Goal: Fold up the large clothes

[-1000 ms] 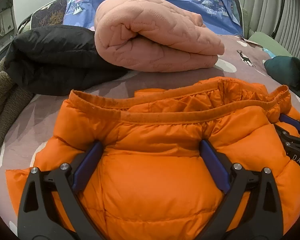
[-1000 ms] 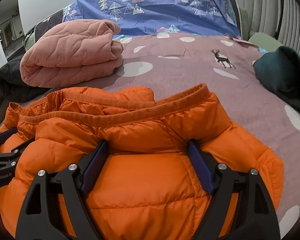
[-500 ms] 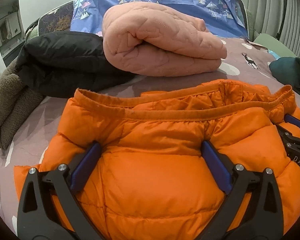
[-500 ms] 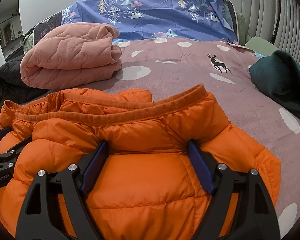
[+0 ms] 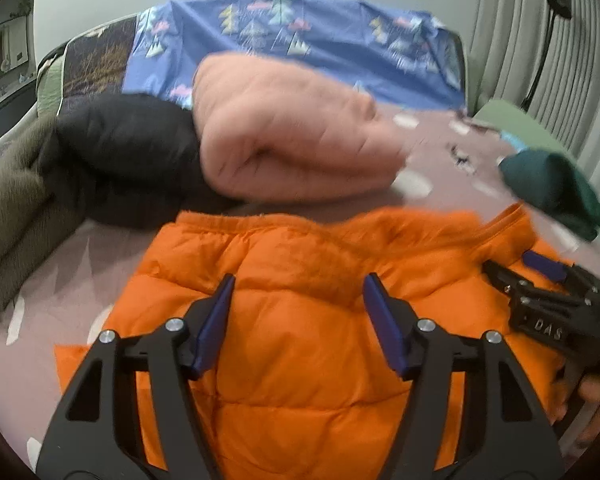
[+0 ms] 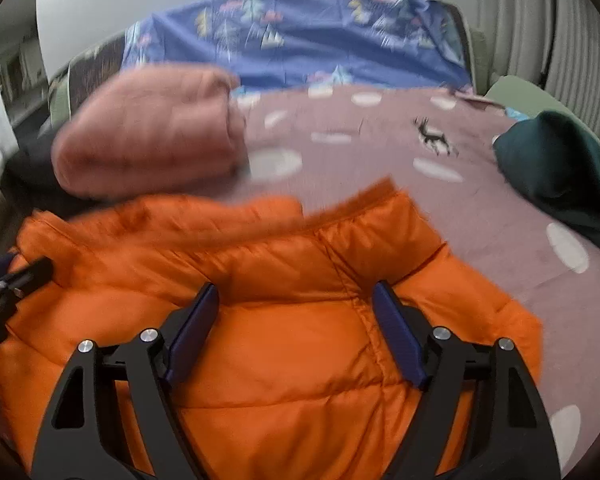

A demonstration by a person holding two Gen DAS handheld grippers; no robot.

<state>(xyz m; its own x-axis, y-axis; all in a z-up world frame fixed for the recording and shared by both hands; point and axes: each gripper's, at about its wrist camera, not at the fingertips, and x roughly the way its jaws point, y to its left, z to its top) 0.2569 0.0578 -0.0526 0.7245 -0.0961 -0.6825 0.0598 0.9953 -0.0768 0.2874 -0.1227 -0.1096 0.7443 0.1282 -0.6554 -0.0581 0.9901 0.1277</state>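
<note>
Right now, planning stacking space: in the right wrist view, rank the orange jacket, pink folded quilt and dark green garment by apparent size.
1. orange jacket, though nearest the camera, so inflated.
2. pink folded quilt.
3. dark green garment, partly cut off at the edge, so unsure.

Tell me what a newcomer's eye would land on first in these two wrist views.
The bright orange puffer jacket fills the foreground of both views, spread on the mauve bedspread, with the left gripper and right gripper just above it, jaws apart. Behind it, a folded pink quilted garment lies against a black one. A dark green garment sits at the bed's right edge.
</note>
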